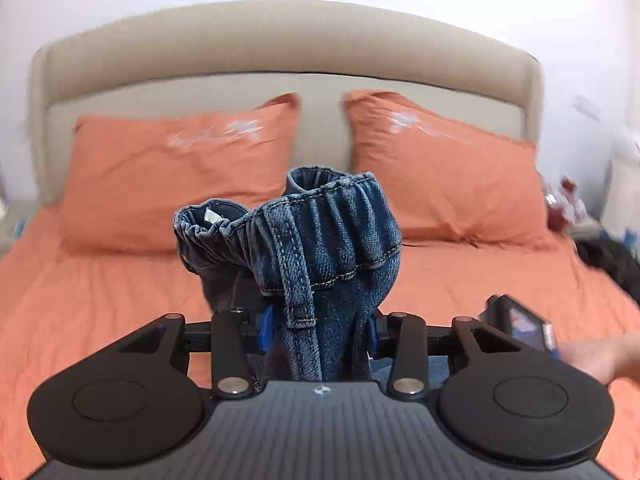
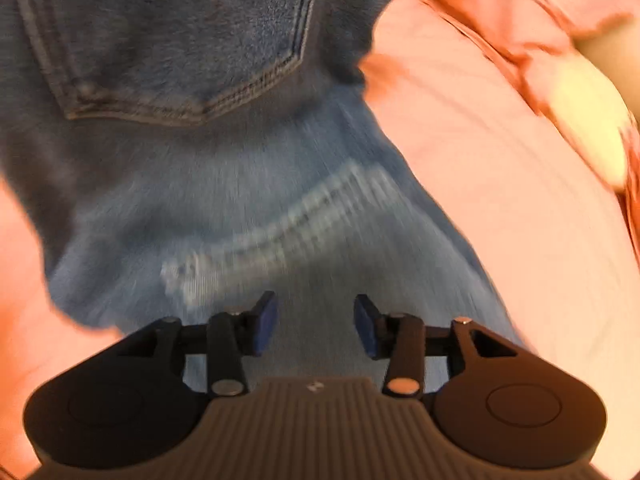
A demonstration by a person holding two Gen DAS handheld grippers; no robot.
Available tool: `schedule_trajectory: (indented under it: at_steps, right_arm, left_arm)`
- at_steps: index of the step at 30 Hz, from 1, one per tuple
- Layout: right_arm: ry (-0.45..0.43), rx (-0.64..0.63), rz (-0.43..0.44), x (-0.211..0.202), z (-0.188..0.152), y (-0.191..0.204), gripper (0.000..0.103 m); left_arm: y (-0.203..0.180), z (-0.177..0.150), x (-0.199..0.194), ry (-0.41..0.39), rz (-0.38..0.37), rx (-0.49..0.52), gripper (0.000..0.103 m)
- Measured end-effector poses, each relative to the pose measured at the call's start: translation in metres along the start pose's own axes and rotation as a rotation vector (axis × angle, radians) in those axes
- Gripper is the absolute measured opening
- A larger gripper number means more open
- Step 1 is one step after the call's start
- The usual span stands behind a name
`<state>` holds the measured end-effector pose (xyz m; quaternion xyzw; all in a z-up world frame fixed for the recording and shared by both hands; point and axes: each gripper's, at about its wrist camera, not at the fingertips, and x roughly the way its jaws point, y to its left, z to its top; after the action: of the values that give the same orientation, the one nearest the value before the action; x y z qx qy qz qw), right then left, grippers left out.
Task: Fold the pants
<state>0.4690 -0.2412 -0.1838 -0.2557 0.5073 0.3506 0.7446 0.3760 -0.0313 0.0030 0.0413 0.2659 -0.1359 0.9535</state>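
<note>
Left gripper: blue pads clamped on a bunched handful of the jeans at the elasticated waistband, which stands up at frame centre, lifted clear of the orange bedsheet. A belt loop hangs down the front of the gathered cloth. Two orange pillows and a beige headboard fill the upper frame. At lower right, part of a hand and a dark device show — too blurred to identify.

Right gripper: jaws apart, nothing between the pads; it hovers over the pale, worn denim in the lower centre of its view. A back pocket sits at upper left. The picture is motion-blurred, so contact with the cloth cannot be confirmed.

Handling judgement: denim is soft but fairly heavy and thick — it will drape and drag, not slip. The waistband and its seams give a firm hold; a second hold on the leg or hem would likely be needed to lay it flat.

Containers: none in view.
</note>
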Motion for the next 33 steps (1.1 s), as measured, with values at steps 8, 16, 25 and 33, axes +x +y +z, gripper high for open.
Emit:
schedule_trajectory:
  at_steps: [8,16,25,33]
  right_arm:
    - [-0.028,0.205,-0.063,-0.049,-0.113,-0.039,0.040]
    - [-0.055,0.305,-0.056,-0.066,-0.183,-0.039,0.040]
    - [-0.028,0.350,-0.103,-0.072,-0.207,-0.037,0.041]
    - [-0.115,0.365,-0.107,-0.122,-0.189,-0.026,0.049]
  left_arm:
    - [-0.141,-0.007,0.063,0.105,-0.082,0.308,0.046]
    - [-0.236,-0.083,0.137,0.297,-0.136,0.603,0.046]
    - [-0.244,-0.140,0.151,0.346,-0.255,0.745,0.079]
    - [-0.181,-0.105,0.108,0.335,-0.386,0.525,0.090]
